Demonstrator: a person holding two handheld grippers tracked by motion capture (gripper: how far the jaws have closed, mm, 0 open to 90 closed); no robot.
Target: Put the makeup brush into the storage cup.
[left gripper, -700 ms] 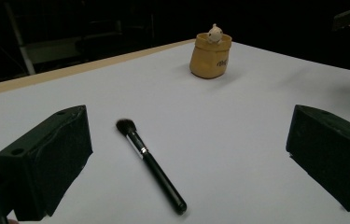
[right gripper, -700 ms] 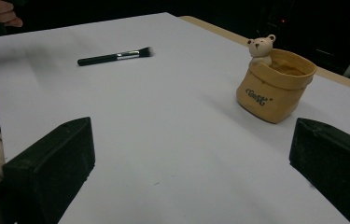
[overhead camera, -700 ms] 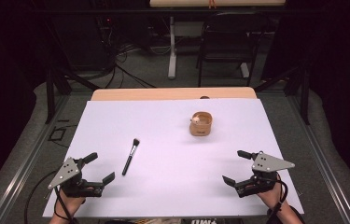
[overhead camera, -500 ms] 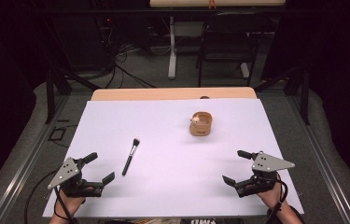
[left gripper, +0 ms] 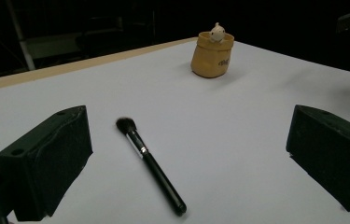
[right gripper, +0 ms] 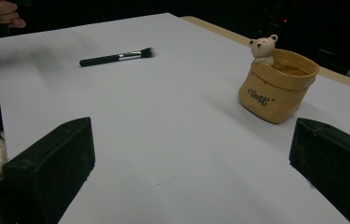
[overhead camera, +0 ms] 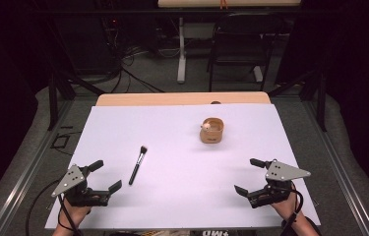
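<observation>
A black makeup brush (overhead camera: pixel 137 164) (left gripper: pixel 150 163) (right gripper: pixel 116 57) lies flat on the white sheet (overhead camera: pixel 182 162), bristles toward the far side. A tan sack-shaped cup (overhead camera: pixel 212 130) (left gripper: pixel 212 55) (right gripper: pixel 276 85) with a small bear on its rim stands upright right of centre. My left gripper (overhead camera: pixel 106 176) (left gripper: pixel 189 158) rests near the front left corner, open and empty, with the brush just ahead of its jaws. My right gripper (overhead camera: pixel 250 175) (right gripper: pixel 191 163) rests near the front right corner, open and empty, the cup farther off ahead of it.
A wooden table edge (overhead camera: pixel 182 99) shows beyond the sheet. A chair (overhead camera: pixel 238 46) and a table leg (overhead camera: pixel 182 49) stand on the dark floor behind, with cables. Metal rails (overhead camera: pixel 29 167) flank the table on both sides.
</observation>
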